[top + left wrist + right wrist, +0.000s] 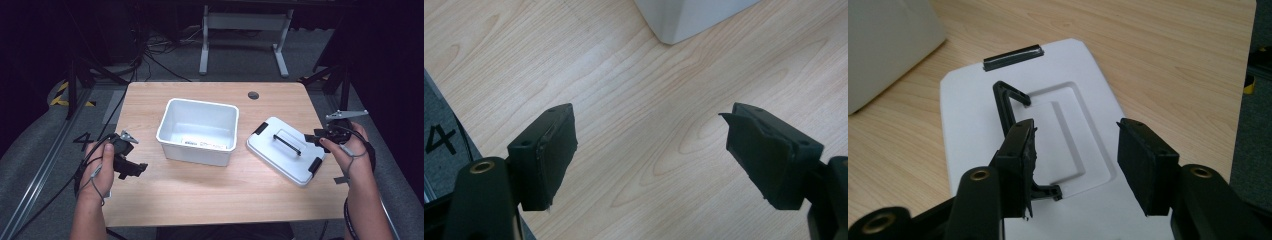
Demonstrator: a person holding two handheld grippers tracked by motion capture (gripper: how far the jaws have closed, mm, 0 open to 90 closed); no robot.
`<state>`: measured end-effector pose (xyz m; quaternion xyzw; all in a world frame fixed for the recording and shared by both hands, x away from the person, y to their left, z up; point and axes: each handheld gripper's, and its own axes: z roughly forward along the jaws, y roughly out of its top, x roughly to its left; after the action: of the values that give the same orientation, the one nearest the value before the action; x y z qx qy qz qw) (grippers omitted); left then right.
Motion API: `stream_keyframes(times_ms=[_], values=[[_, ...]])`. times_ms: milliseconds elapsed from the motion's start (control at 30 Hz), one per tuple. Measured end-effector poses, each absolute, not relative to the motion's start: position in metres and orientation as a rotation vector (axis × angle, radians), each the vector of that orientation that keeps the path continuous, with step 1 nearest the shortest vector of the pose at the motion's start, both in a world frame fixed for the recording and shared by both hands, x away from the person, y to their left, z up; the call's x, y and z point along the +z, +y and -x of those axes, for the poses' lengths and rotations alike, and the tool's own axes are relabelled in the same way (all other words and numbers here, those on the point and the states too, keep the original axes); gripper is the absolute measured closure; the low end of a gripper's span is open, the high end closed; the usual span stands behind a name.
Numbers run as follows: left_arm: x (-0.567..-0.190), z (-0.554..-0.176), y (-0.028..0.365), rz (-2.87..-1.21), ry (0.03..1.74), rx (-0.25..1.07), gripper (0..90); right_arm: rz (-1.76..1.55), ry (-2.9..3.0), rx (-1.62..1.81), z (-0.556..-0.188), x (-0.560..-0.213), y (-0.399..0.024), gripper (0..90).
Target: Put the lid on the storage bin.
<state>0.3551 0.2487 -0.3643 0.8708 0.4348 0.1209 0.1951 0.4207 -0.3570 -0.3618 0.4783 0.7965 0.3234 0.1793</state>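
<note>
- The left tool [131, 160] sits over the left part of the wooden worktop [210, 190], held in the person's left hand [100, 167]. Its jaws stand wide apart and hold nothing; in the left gripper view only bare wood lies between them [649, 150].
- The white bin [198, 131] stands upright and open near the middle of the worktop, to the right of the left tool and apart from it. A corner of it appears at the top of the left gripper view [689, 17].
- The white lid [286, 149] lies flat on the worktop just right of the bin, black handle [287, 141] facing up, with black latches [260, 128] at its ends.
- The right tool [320, 139], held in the right hand [352, 150], is at the lid's right edge. Its jaws stand apart and clamp nothing. In the right gripper view [1075, 150] they hover over the lid [1073, 90], one jaw beside the handle [1005, 102]; contact cannot be determined.
</note>
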Motion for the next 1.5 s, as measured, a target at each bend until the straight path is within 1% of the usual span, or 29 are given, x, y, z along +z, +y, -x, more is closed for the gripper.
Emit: stream_keyframes(times_ms=[333,467,633,833,1000,1133,1233,1367,1400,1433,1467,1500], values=[[-0.364,-0.353,0.247,-2.447,1.207,0.341,20.9,-1.26,2.293,0.954,-0.416,-0.354,-0.341,43.1],[-0.363,-0.352,0.246,-2.447,1.205,0.341,20.9,-1.227,2.327,0.943,-0.416,-0.356,-0.332,42.6],[-0.361,-0.35,0.243,-2.458,1.181,0.349,20.7,-1.198,2.393,0.917,-0.42,-0.365,-0.318,41.5],[-0.362,-0.349,0.242,-2.467,1.185,0.341,20.7,-1.173,2.449,0.881,-0.427,-0.379,-0.305,36.4],[-0.363,-0.349,0.242,-2.474,1.172,0.332,20.7,-1.16,2.506,0.812,-0.437,-0.399,-0.297,36.2],[-0.364,-0.348,0.242,-2.493,1.163,0.336,20.7,-1.165,2.529,0.786,-0.442,-0.409,-0.294,36.6],[-0.365,-0.347,0.24,-2.502,1.155,0.32,20.7,-1.149,2.549,0.757,-0.448,-0.417,-0.292,38.8],[-0.366,-0.346,0.239,-2.51,1.153,0.321,20.7,-1.135,2.564,0.704,-0.453,-0.425,-0.294,45.5],[-0.367,-0.346,0.239,-2.51,1.152,0.323,20.7,-1.128,2.566,0.692,-0.454,-0.426,-0.295,52.3],[-0.367,-0.346,0.239,-2.509,1.157,0.318,20.7,-1.134,2.566,0.687,-0.454,-0.426,-0.296,57.2],[-0.367,-0.346,0.239,-2.511,1.154,0.317,20.7,-1.134,2.567,0.69,-0.455,-0.426,-0.297,58.7],[-0.367,-0.346,0.239,-2.513,1.151,0.317,20.6,-1.122,2.566,0.688,-0.456,-0.426,-0.298,62.4]])
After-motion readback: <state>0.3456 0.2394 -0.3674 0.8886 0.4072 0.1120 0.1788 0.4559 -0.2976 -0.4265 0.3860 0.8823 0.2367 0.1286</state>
